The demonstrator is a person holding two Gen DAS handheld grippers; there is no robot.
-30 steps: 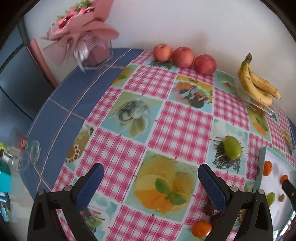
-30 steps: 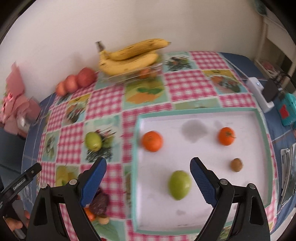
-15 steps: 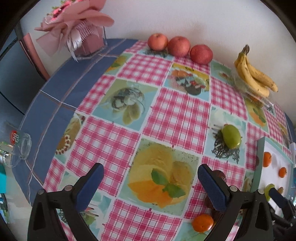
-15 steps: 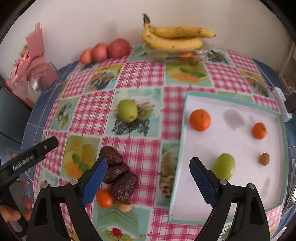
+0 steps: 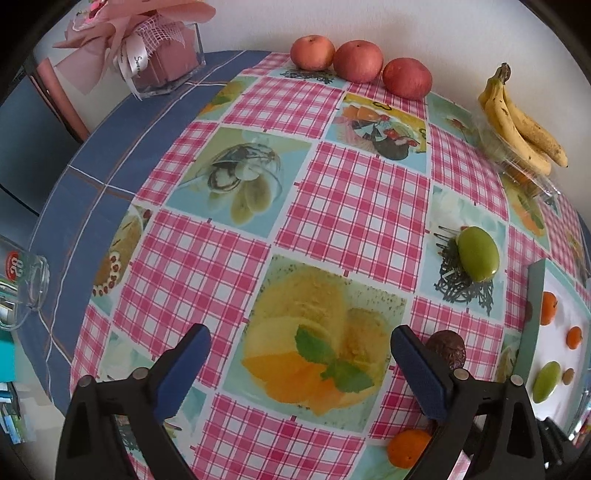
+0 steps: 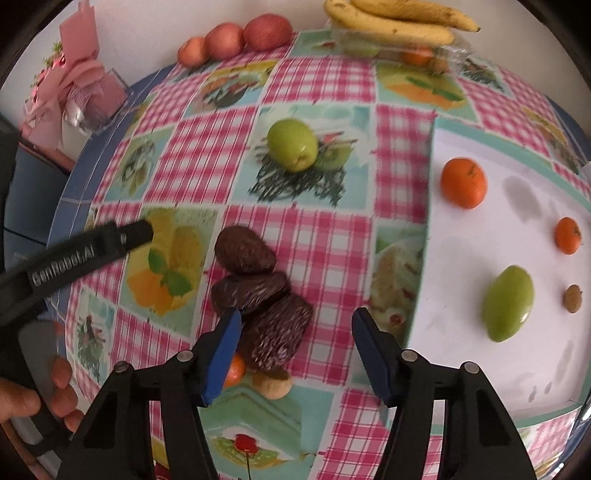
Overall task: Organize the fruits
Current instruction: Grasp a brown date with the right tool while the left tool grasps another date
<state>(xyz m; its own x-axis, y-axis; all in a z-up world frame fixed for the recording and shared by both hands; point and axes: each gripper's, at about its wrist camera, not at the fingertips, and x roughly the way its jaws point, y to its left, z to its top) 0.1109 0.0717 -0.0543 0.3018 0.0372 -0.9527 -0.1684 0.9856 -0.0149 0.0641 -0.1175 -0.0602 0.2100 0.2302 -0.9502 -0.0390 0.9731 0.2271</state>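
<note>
- The right gripper (image 6: 295, 339) hovers low over the table (image 6: 325, 229), fingers spread wide and gripping nothing; the nearest of the three dark wrinkled fruits (image 6: 275, 334) lies between them, close to the left finger.
- The other two dark fruits (image 6: 243, 249) sit just above it in the frame, touching in a row.
- A small orange (image 6: 234, 371) and a tan nut-like fruit (image 6: 271, 386) peek out below the dark pile.
- A green fruit (image 6: 292, 144) rests alone on the tablecloth, upper centre.
- At right, the white tray (image 6: 428, 221) holds two oranges (image 6: 463, 182), a green fruit (image 6: 509, 303) and a small brown fruit (image 6: 572, 298), well apart.
- Apples (image 6: 266, 32) and bananas (image 6: 391, 26) line the top edge.
- The left gripper (image 5: 301, 365) has its fingers released wide over a printed square, grasping nothing.
</note>
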